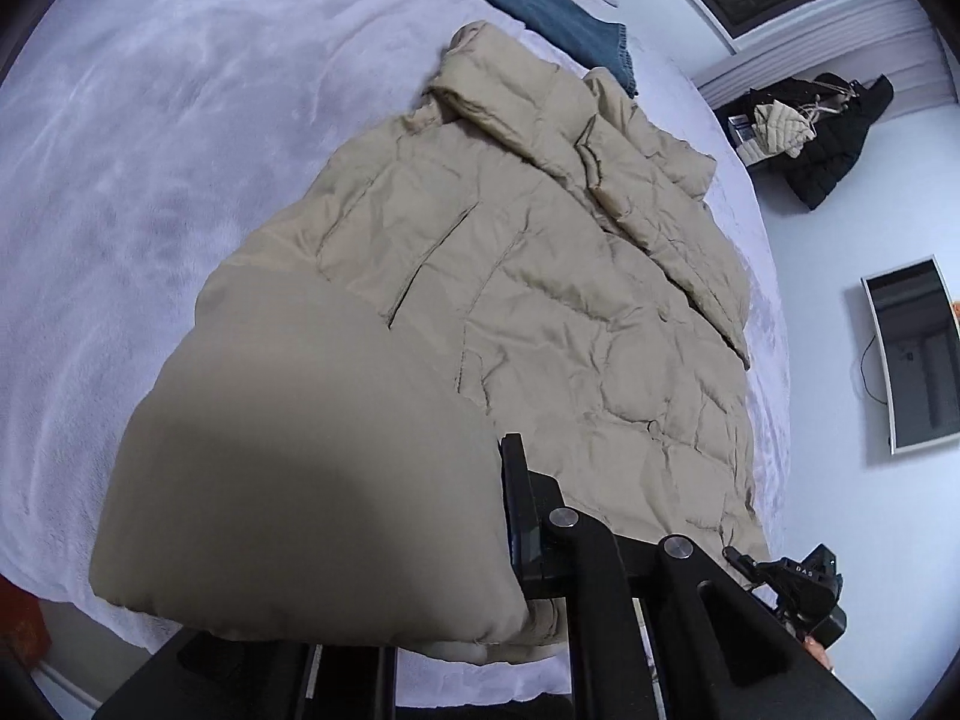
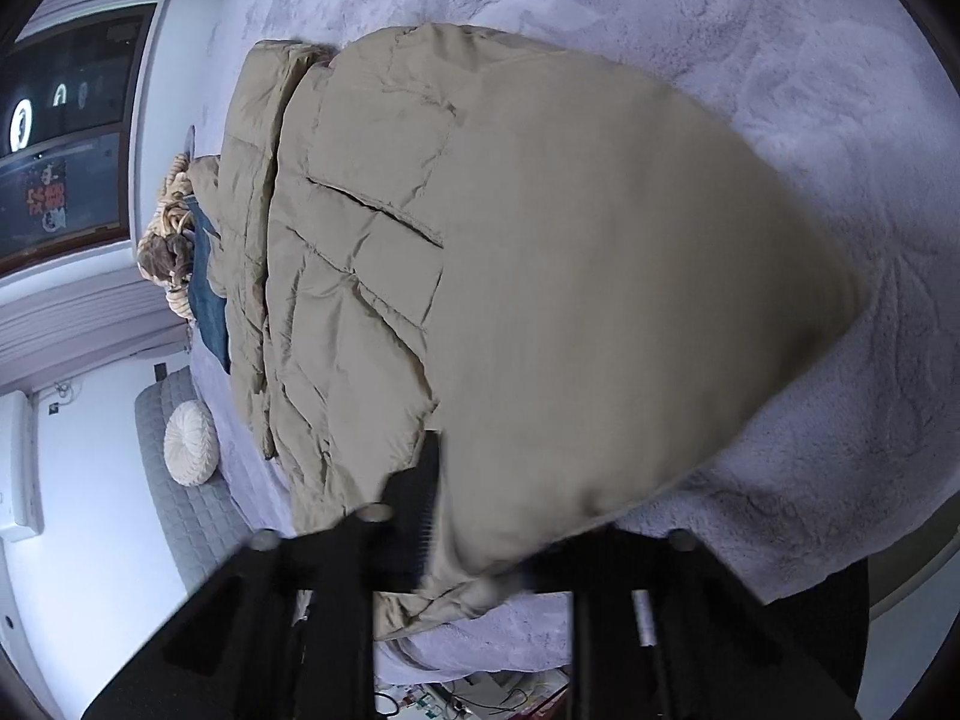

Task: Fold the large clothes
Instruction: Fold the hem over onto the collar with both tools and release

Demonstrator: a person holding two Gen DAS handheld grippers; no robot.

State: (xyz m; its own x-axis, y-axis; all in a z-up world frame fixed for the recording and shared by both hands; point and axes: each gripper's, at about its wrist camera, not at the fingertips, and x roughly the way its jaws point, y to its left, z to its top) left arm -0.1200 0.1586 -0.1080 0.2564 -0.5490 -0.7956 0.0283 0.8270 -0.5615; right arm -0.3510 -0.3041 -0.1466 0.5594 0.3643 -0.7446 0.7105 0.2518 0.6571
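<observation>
From my left wrist view, my left gripper [image 1: 510,546] is clamped on the near hem of the beige puffer coat [image 1: 540,300]; only one black finger [image 1: 519,510] shows, pressed against the fabric, while the lifted hem bulges up blurred on the other side and hides its partner. Beyond the gripper the coat lies lengthwise on the pale fleece bedcover [image 1: 150,150], its collar at the far end and one sleeve folded across the body. Past the collar lie folded blue jeans [image 1: 540,6]. Off to the side, my right gripper [image 1: 804,588] sits at the coat's near edge. From my right wrist view, my right gripper [image 2: 444,516] is likewise clamped on the hem, one finger [image 2: 420,498] visible against the raised, blurred fabric, which covers the other. The coat stretches away ahead over the same bedcover [image 2: 780,60]; a round white cushion [image 2: 191,443] sits to one side.
</observation>
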